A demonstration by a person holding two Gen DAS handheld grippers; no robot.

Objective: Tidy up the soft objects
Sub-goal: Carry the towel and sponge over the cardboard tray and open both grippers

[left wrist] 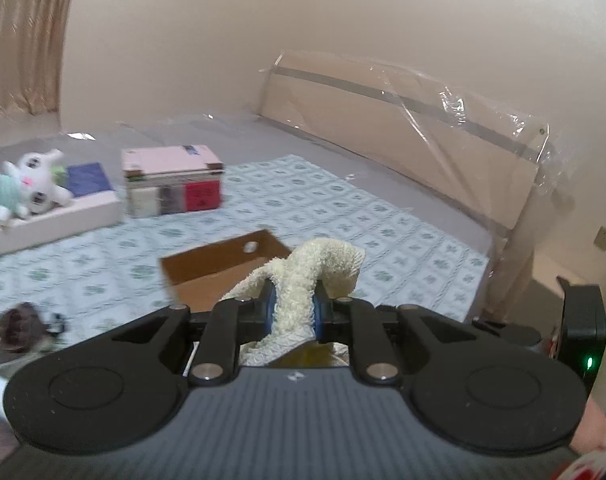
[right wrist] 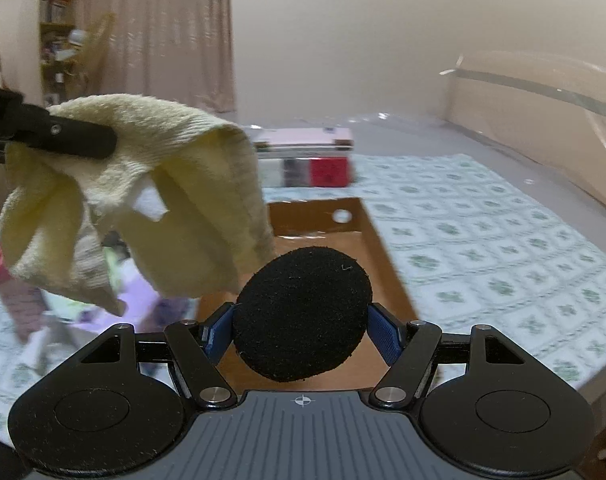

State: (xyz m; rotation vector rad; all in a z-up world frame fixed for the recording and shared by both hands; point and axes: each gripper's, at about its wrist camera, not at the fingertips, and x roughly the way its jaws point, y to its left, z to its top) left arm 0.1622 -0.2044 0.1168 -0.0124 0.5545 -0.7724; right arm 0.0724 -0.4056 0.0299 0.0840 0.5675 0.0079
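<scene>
My left gripper [left wrist: 294, 312] is shut on a pale yellow towel [left wrist: 303, 280], which bunches up between the blue pads and hangs below them. In the right wrist view the same towel [right wrist: 151, 196] dangles from a left finger [right wrist: 71, 140] at the upper left, above the bed. My right gripper [right wrist: 301, 330] is shut on a round black foam ball [right wrist: 303, 312], pressed between both blue pads. An open brown cardboard box [right wrist: 379, 264] lies on the bed under both grippers; it also shows in the left wrist view [left wrist: 223, 268].
A patterned sheet [left wrist: 343, 208] covers the bed. A pink-lidded box [left wrist: 171, 180] stands behind the cardboard box. A white plush toy [left wrist: 27, 184] lies on a white tray [left wrist: 63, 216] at the left. A plastic-wrapped headboard [left wrist: 423, 132] stands along the wall. Blurred items [right wrist: 115, 288] lie at the left.
</scene>
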